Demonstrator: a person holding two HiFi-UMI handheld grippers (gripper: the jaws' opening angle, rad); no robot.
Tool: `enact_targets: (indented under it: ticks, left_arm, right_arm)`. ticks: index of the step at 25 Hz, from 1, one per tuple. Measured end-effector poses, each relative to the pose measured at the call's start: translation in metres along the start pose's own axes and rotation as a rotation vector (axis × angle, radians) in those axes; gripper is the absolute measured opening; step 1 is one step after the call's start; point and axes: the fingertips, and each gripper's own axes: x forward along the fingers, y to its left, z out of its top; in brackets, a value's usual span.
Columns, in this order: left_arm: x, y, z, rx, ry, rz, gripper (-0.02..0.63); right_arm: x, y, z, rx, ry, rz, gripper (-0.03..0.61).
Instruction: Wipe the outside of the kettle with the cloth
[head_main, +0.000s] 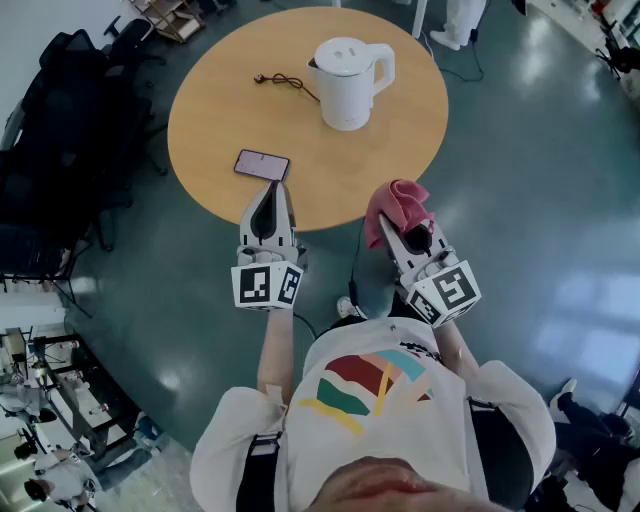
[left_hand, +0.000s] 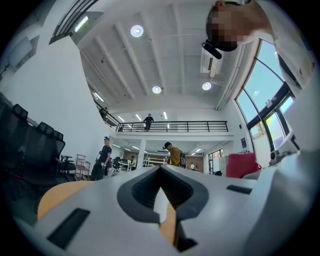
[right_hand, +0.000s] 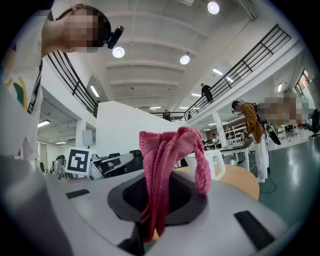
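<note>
**Head view.** A grey-green floor (head_main: 540, 200) surrounds a round wooden desk (head_main: 225, 110). Black office chairs (head_main: 60, 110) stand at the desk's 9 o'clock. At the lower edge of the view is the person, in a white printed shirt (head_main: 380, 400).

A white electric kettle (head_main: 350, 85) stands upright at about 1 o'clock from the desk's centre, lid closed and handle turned toward 3 o'clock. It is well apart from both tools.

The left hand-held gripper (head_main: 268, 192) hangs over the desk's rim at 7 o'clock. Its jaws are clenched with nothing between them. The right hand-held gripper (head_main: 408, 232) hovers off the rim at 5 o'clock, grasping a pink cloth (head_main: 398, 203) that bunches above its tips. Each tool carries a marker cube (head_main: 267, 285) at its rear.

A dark smartphone (head_main: 262, 165) lies flat at 7 o'clock, just beyond the left tool's tips. A thin black cord (head_main: 285, 80) with a plug lies at 11 o'clock, running to the kettle's base.

**Left gripper view.** The left hand-held gripper (left_hand: 161, 192) shows only a thin slit between its pads.

**Right gripper view.** The right hand-held gripper (right_hand: 155, 202) pinches the cloth (right_hand: 165, 155), whose folds rise and droop toward 3 o'clock. The kettle (right_hand: 216, 165) is partly visible behind it.
</note>
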Motion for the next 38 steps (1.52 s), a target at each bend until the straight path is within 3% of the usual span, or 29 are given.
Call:
enact_targets:
  ticks: [5, 8, 13, 16, 18, 20, 23, 28, 32, 35, 38]
  left_arm:
    - [0.060, 0.004, -0.002, 0.027, -0.021, -0.004, 0.040]
    - [0.092, -0.003, -0.014, 0.062, 0.008, -0.066, 0.040]
    - [0.156, 0.007, -0.018, 0.083, 0.010, -0.070, 0.040]
    - [0.193, 0.009, -0.016, 0.136, 0.016, -0.097, 0.040]
    - [0.212, 0.016, -0.018, 0.174, 0.008, -0.098, 0.041]
    - [0.225, 0.027, -0.018, 0.199, 0.001, -0.095, 0.041]
    - [0.247, 0.049, -0.029, 0.201, 0.035, -0.111, 0.043]
    - [0.291, 0.090, -0.055, 0.033, 0.120, -0.137, 0.043]
    - [0.312, 0.089, -0.064, 0.119, 0.151, -0.207, 0.043]
    - [0.331, 0.090, -0.082, 0.097, 0.184, -0.282, 0.043]
    - [0.343, 0.096, -0.096, 0.092, 0.200, -0.306, 0.043]
  right_arm:
    - [0.046, -0.049, 0.016, -0.050, -0.025, 0.023, 0.038]
    - [0.080, -0.085, 0.020, -0.023, -0.042, 0.053, 0.039]
    - [0.137, -0.137, 0.038, -0.006, -0.060, 0.083, 0.038]
    - [0.166, -0.154, 0.043, -0.064, -0.055, 0.097, 0.038]
    - [0.186, -0.161, 0.042, -0.163, -0.069, 0.083, 0.038]
    - [0.204, -0.162, 0.042, -0.244, -0.094, 0.051, 0.038]
    - [0.230, -0.165, 0.024, -0.256, -0.042, -0.046, 0.038]
    - [0.274, -0.156, -0.011, -0.378, 0.046, -0.176, 0.038]
    - [0.300, -0.149, -0.028, -0.400, 0.076, -0.261, 0.038]
    - [0.323, -0.157, -0.041, -0.408, 0.089, -0.319, 0.038]
    - [0.338, -0.166, -0.048, -0.427, 0.093, -0.368, 0.038]
